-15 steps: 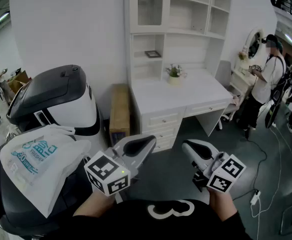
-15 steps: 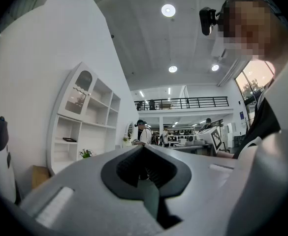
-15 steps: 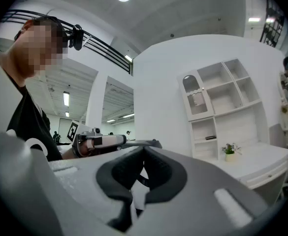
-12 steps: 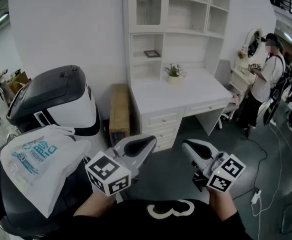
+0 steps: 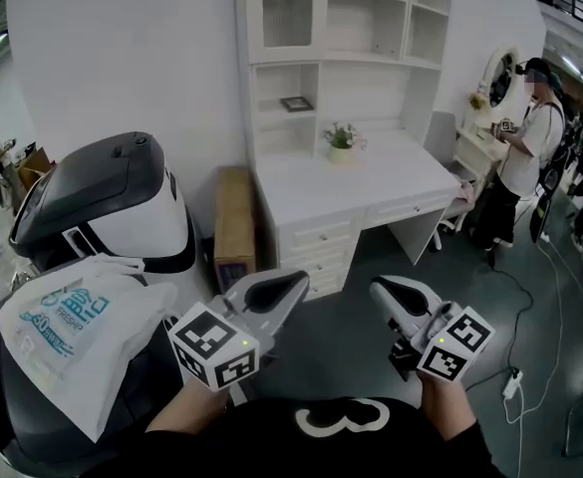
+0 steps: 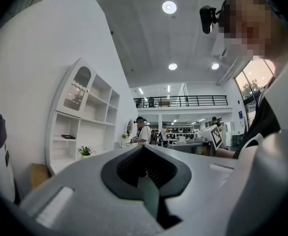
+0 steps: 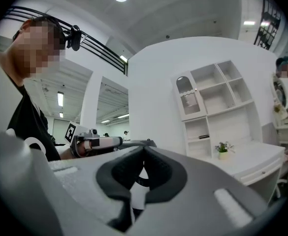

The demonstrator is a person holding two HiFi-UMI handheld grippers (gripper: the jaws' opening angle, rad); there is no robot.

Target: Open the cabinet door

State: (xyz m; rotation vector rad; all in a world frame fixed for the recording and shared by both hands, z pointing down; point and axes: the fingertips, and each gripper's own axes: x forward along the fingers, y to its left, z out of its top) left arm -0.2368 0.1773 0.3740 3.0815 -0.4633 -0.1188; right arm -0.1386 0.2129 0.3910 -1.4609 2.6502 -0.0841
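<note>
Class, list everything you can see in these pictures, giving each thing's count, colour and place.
desk with shelf unit: one, white, against the wall ahead
glass-fronted cabinet door: one, white, top left of the shelf unit, closed
small potted plant: one, green, at the back of the desktop
cardboard box: one, brown, left of the desk
rounded machine: one, black and white, left
plastic bag: one, white with blue print, lower left
bystander: one, white shirt, right
left tongs: grey, shut, empty
right tongs: grey, shut, empty
</note>
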